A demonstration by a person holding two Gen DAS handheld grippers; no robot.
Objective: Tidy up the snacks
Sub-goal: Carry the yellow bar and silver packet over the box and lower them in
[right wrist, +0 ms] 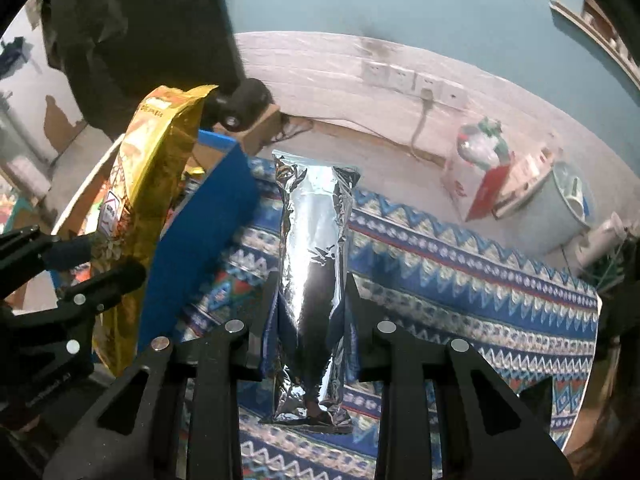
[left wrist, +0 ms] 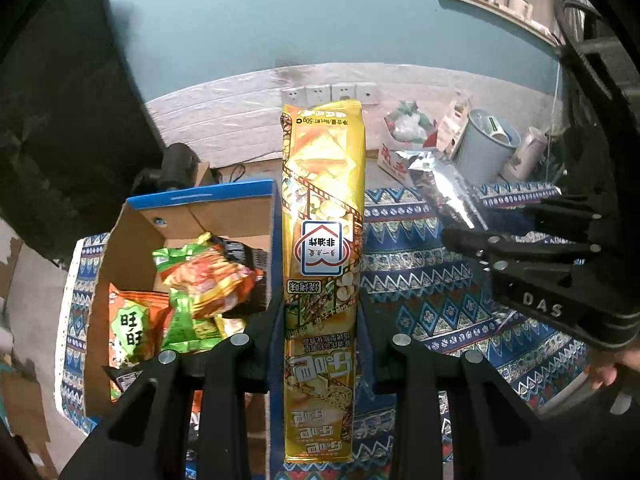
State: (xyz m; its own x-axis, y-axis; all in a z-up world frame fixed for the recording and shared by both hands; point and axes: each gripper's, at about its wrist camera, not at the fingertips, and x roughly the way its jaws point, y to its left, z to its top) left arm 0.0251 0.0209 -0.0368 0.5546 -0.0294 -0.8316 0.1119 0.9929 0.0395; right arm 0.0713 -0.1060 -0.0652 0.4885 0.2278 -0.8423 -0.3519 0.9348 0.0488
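While the left gripper (left wrist: 320, 304) clamps a yellow pack (left wrist: 322, 216) between its 2 fingers, the pack stands out long and straight in front of it, above the blue edge of the box (left wrist: 200, 196). The box lies just to the left on the cloth (left wrist: 432, 280), with green and orange snacks (left wrist: 200, 280) inside. The right gripper (right wrist: 310, 296) is closed on a silver pack (right wrist: 314, 240) and holds it over the cloth, to the right of the box. Behind the cloth, near the wall, stands a grey bin (left wrist: 486, 146), beside a bag (left wrist: 408, 128).
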